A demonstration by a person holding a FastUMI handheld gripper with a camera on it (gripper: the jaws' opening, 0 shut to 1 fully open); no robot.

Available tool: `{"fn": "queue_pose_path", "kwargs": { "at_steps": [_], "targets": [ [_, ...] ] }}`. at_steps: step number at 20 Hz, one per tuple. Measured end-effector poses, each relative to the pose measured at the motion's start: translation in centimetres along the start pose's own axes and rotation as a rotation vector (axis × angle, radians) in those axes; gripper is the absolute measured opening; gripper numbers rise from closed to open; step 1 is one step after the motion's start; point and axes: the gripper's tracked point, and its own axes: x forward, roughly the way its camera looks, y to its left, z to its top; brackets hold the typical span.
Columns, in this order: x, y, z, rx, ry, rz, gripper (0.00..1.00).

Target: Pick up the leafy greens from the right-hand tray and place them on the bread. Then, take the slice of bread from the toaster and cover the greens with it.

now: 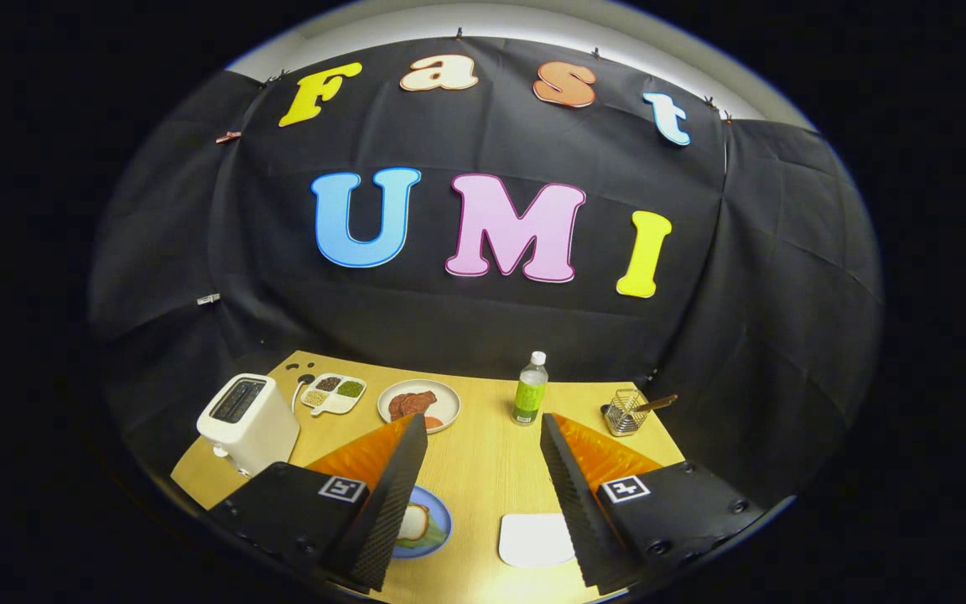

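Two fingers (391, 495): the gripper (483, 424) is spread wide and holds nothing; bare table (483, 478) shows in the gap.
Landmark: the blue plate (441, 524), partly hidden behind the left finger.
Bread (412, 522): a pale slice lying on the blue plate.
Leafy greens (421, 542): a green edge peeks out on the blue plate, touching the slice; I cannot tell whether it lies above or below it.
White tray (533, 538): just right of the blue plate; its visible surface looks bare.
Toaster (246, 424): beyond and left of the blue plate; its slots are dark, so I cannot tell if a slice is inside.
Stage, as a judgement: the greens seem already off the tray, so the toaster slice is the open question.
Risk one: reaching across from the blue plate, the wide fingers could clip the toaster's side and push it.
Risk two: the left finger hides much of the blue plate, so a descent there could drag the greens or knock the slice askew.
Risk three: the bottle (530, 388), well beyond the blue plate, could topple on a broad swing.
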Motion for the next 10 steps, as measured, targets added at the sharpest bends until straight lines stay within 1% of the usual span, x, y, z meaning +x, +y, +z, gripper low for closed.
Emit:
{"fn": "queue_pose_path", "kwargs": {
  "at_steps": [2, 4, 10],
  "targets": [
    [0.14, 0.46, -0.52, -0.012, 0.014, 0.013, 0.86],
    [0.39, 0.55, -0.08, -0.024, 0.008, 0.017, 0.86],
    [0.26, 0.62, -0.4, -0.026, 0.014, 0.015, 0.86]
  ]
}}
